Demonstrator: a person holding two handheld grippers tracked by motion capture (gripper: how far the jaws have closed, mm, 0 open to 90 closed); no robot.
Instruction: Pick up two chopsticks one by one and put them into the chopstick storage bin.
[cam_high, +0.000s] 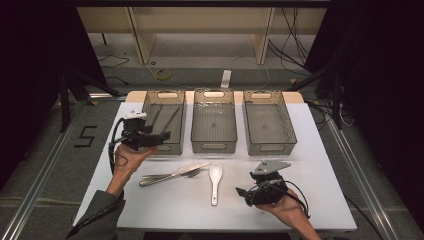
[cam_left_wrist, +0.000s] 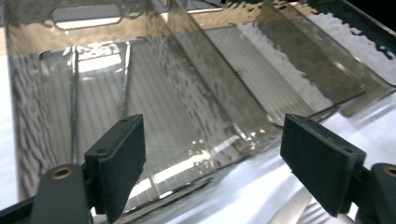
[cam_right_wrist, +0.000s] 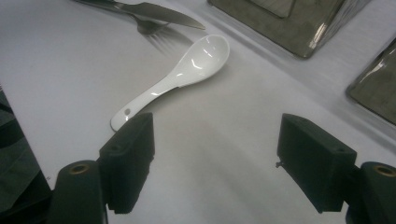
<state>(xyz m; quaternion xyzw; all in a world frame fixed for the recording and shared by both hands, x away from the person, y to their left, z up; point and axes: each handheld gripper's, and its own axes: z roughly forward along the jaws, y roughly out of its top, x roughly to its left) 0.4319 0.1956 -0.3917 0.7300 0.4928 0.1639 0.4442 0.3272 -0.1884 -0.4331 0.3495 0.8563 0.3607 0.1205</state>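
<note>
Left gripper (cam_left_wrist: 212, 154): jaws spread wide with nothing between them; in the high view (cam_high: 150, 138) it hangs over the near end of the left bin, held in the person's left hand.
Left bin (cam_high: 150, 107): clear smoky plastic, at the far left of the worktop; two thin metal sticks (cam_left_wrist: 74, 107) lie on its ribbed floor, towards the far end.
Middle bin (cam_high: 214, 145): just beside the left bin, at the far edge's centre.
Right bin (cam_high: 269, 147): next in the row, towards the far right corner.
Right gripper (cam_right_wrist: 215, 158): jaws spread, nothing between them; in the high view (cam_high: 246, 194) it sits low near the worktop's near right part, in the person's right hand.
Spoon (cam_right_wrist: 180, 77): white ceramic, lying on the worktop (cam_high: 165, 205) near its centre, bowl towards the bins, handle end just ahead of the right gripper's jaw, not touching.
Knife (cam_high: 172, 174): left of the spoon, lying across the worktop.
Fork (cam_high: 192, 173): lying against the knife, tines near the spoon's bowl.
</note>
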